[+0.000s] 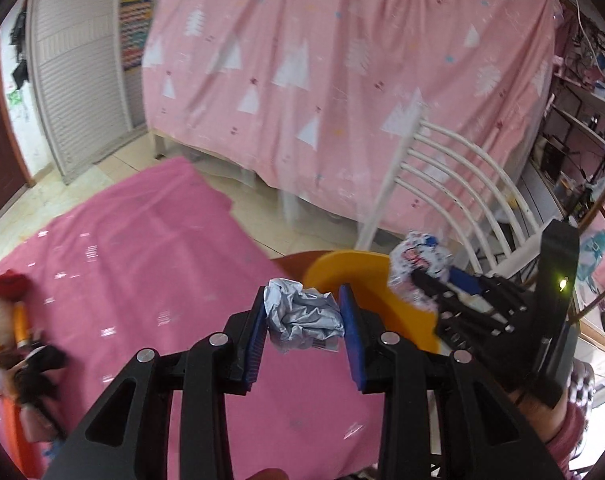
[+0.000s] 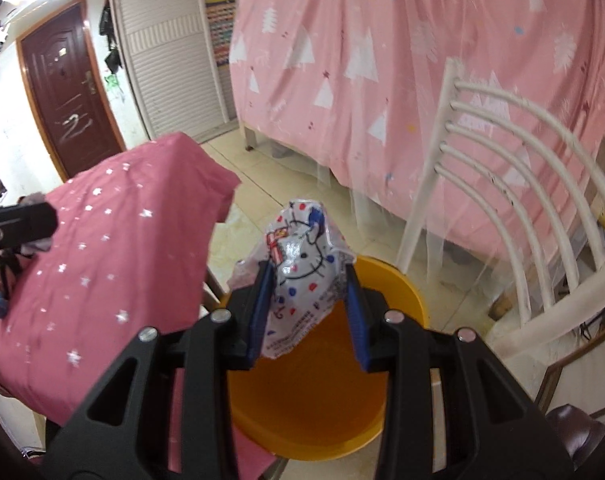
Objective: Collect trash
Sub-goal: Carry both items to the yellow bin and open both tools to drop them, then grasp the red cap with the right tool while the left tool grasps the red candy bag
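My left gripper [image 1: 304, 320] is shut on a crumpled silver wrapper [image 1: 302, 320] and holds it above the pink-covered table [image 1: 142, 248], near the rim of the orange bin [image 1: 342, 276]. My right gripper [image 2: 308, 300] is shut on a white cartoon-printed plastic wrapper [image 2: 302, 264] and holds it over the open orange bin [image 2: 310, 400]. In the left wrist view the right gripper [image 1: 430, 288] shows to the right with that wrapper [image 1: 416, 260].
A white slatted chair [image 2: 522, 184] stands right of the bin. A bed draped in pink sheet [image 1: 342, 60] fills the back. A doll [image 1: 10, 320] and other small items lie at the table's left. A brown door [image 2: 62, 80] is far left.
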